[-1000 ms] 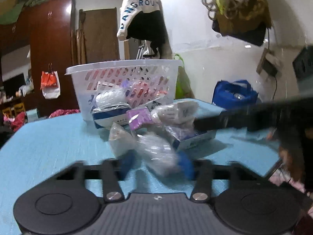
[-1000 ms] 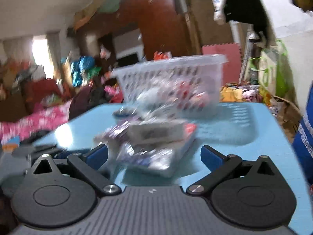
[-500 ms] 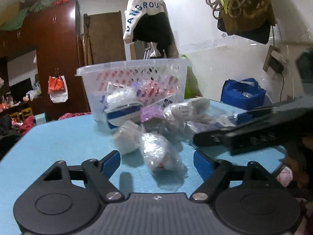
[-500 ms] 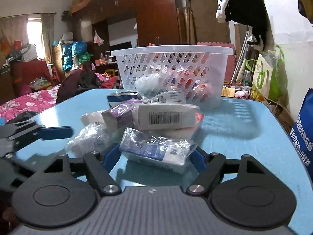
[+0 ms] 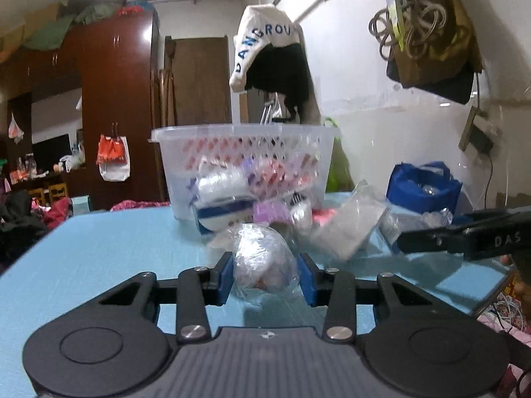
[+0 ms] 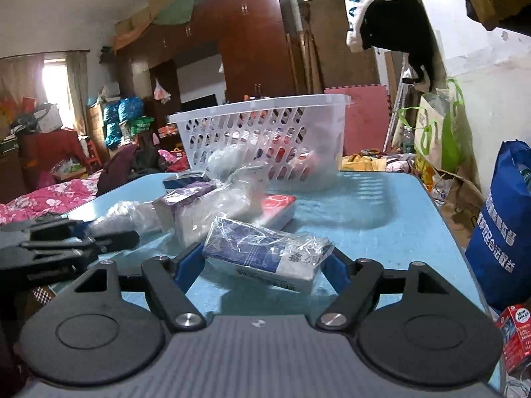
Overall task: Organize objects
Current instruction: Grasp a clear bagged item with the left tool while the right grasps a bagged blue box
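On the light blue table (image 5: 99,248), a crumpled clear plastic bag (image 5: 262,258) with something white and red inside sits between the blue pads of my left gripper (image 5: 265,278). Its jaws are closing and the pads touch both sides of the bag. My right gripper (image 6: 262,262) is shut on a blue and white box wrapped in clear film (image 6: 265,252), held tilted just above the table. Behind both stands a white slotted basket (image 5: 245,132) with several packs inside. Loose packs lie in front of it, among them a purple box (image 6: 186,195) and a red and white pack (image 6: 278,209).
A blue shopping bag (image 6: 504,232) stands off the table's right edge, with a small red carton (image 6: 517,335) below it. Clothes hang on the wall above the basket. A bed with pink covers (image 6: 43,199) and a dark wardrobe lie beyond the table's left side.
My left gripper opened wide, then closed around the clear bag. My right gripper's jaws came in from wide onto the blue and white box, which now sits tilted between them.
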### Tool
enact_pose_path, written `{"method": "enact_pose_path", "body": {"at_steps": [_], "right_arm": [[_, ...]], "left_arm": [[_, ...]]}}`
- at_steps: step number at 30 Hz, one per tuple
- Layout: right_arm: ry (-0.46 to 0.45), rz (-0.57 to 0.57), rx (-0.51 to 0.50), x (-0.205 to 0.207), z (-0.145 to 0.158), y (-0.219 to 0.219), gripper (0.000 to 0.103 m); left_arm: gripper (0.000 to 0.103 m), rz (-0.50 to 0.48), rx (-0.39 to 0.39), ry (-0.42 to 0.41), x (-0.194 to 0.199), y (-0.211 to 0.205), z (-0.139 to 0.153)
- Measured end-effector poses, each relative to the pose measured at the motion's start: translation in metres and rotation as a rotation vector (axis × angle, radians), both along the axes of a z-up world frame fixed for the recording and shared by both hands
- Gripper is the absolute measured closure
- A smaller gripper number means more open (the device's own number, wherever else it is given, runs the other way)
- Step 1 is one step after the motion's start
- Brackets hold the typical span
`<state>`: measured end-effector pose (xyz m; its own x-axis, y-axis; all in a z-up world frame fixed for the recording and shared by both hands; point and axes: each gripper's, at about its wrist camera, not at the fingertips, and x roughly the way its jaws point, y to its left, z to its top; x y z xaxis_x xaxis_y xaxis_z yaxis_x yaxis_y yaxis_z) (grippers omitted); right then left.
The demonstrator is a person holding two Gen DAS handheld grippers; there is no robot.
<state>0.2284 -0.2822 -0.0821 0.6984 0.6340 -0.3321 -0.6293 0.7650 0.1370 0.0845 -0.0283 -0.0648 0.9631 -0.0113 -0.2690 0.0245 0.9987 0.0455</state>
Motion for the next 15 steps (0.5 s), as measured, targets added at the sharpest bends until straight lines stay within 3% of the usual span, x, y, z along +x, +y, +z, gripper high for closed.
{"method": "enact_pose_path", "body": {"at_steps": [7,10,15], "right_arm": [[0.006,0.004,-0.057,0.001,-0.003,0.011,0.025],[-0.020,-0.046,-0.104,-0.001,-0.001,0.007,0.025],[-0.024,-0.120,-0.083,0.008,0.006,-0.015,0.025]], "left_arm": [[0.058,0.029,-0.019,-0.018,-0.002,0.017,0.010],[0.058,0.053,-0.015,-0.032,-0.002,0.024,0.016],[0.058,0.065,-0.064,-0.028,0.001,0.041,0.022]]}}
